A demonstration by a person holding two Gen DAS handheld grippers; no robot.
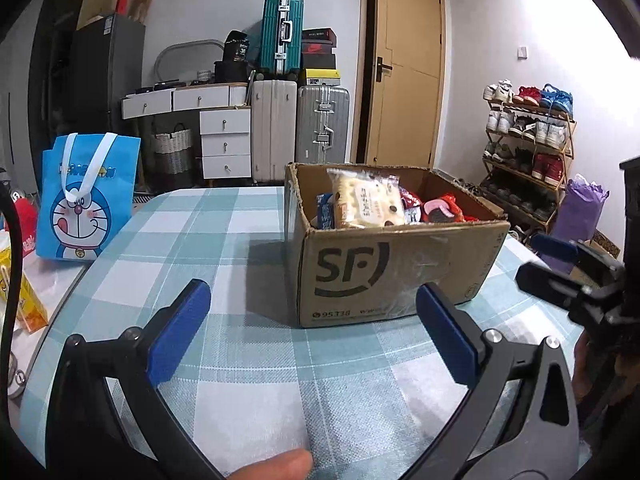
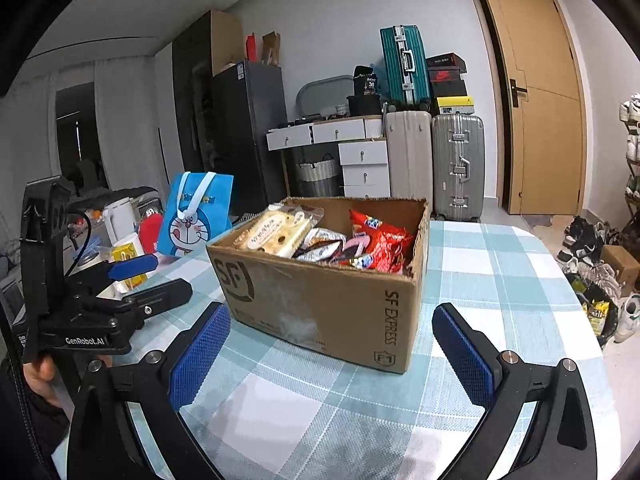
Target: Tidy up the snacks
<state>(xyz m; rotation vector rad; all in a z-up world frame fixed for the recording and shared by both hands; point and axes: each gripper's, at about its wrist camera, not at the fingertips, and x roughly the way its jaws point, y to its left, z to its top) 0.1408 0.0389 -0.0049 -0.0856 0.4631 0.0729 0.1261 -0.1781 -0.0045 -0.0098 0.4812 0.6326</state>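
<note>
Both tools — left tool point(image 1: 312, 336), right tool point(image 2: 330, 354) — gape empty; the snack packets point(image 2: 320, 240) in the box point(image 2: 320, 304) look light, crinkly — best pinched by an edge.

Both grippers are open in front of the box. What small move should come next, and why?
Probably reach the right gripper forward and over the box toward the red packet. Its fingers are open and empty, and the snacks all sit inside, nearest that side.

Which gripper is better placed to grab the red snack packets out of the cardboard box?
Probably right. The red packets lie in the box on the side facing the open right gripper. From the open left gripper, the pale cake packet partly blocks them.
</note>
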